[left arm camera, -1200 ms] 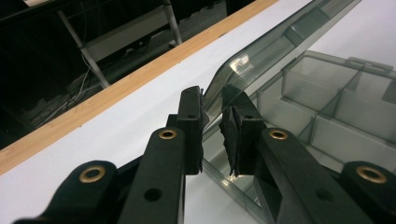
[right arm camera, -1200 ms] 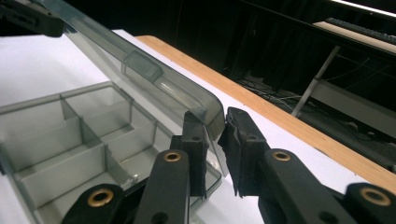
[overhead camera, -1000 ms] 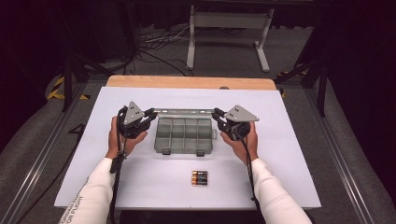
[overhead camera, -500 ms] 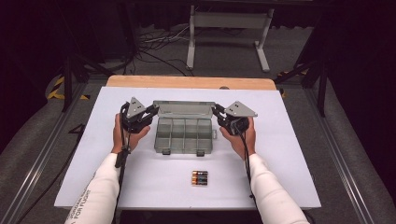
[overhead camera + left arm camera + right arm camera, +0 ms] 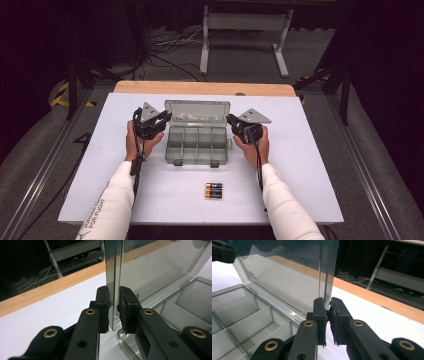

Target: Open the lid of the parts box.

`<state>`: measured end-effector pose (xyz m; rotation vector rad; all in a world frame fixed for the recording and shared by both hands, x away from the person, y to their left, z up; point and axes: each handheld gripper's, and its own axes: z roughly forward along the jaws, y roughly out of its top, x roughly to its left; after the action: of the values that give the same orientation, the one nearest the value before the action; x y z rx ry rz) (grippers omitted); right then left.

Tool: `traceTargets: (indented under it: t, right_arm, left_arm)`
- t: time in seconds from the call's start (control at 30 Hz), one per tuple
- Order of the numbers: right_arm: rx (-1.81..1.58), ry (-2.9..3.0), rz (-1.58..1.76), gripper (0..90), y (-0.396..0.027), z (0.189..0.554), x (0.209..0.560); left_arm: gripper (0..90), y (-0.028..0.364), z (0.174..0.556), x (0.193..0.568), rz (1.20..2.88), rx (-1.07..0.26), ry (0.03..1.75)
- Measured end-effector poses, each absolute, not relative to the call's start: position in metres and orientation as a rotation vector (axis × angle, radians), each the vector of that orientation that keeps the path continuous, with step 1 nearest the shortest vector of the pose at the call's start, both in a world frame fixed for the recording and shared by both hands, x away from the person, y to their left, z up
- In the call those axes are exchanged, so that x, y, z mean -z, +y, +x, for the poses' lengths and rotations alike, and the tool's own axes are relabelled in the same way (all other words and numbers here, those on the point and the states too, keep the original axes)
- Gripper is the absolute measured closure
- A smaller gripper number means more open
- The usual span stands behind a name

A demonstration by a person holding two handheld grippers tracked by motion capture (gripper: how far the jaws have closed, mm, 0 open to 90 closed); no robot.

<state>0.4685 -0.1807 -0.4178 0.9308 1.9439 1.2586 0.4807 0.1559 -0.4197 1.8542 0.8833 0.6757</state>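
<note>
A white desk (image 5: 310,165) carries a clear grey compartment box (image 5: 199,145) at its middle, tray divided into small cells, lid (image 5: 197,111) standing upright along the far edge. Just in front of the box lie three batteries (image 5: 214,190) side by side. The left gripper (image 5: 161,120) reaches in from the box's left, its fingers (image 5: 103,302) clamped on the lid's left edge. The right gripper (image 5: 233,121) comes in from the box's right; its jaws have just been closing, fingers (image 5: 320,312) pinching the lid's right edge.
</note>
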Motion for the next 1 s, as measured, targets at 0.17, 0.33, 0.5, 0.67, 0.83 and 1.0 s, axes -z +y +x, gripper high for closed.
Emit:
traceTargets:
  t: [0.17,0.33,0.5,0.67,0.83,1.0]
  right_arm:
    - [-1.248,1.916,0.943,85.1,-0.178,0.471,0.424]
    - [-1.253,1.921,0.984,85.2,-0.177,0.475,0.432]
    - [-1.235,1.937,1.007,84.4,-0.176,0.478,0.437]
    - [-1.248,1.95,1.024,84.0,-0.177,0.48,0.44]
    - [-1.226,1.967,1.036,83.2,-0.176,0.482,0.444]
    - [-1.227,1.974,1.043,82.5,-0.176,0.484,0.447]
  left_arm:
    - [82.2,0.153,0.484,0.424,1.841,-0.704,0.917]
    - [82.3,0.151,0.488,0.43,1.848,-0.699,0.942]
    - [81.9,0.15,0.491,0.435,1.855,-0.679,0.964]
    - [81.6,0.149,0.493,0.438,1.877,-0.677,0.969]
    - [81.1,0.148,0.494,0.44,1.896,-0.678,0.973]
    - [81.1,0.147,0.496,0.442,1.91,-0.683,0.979]
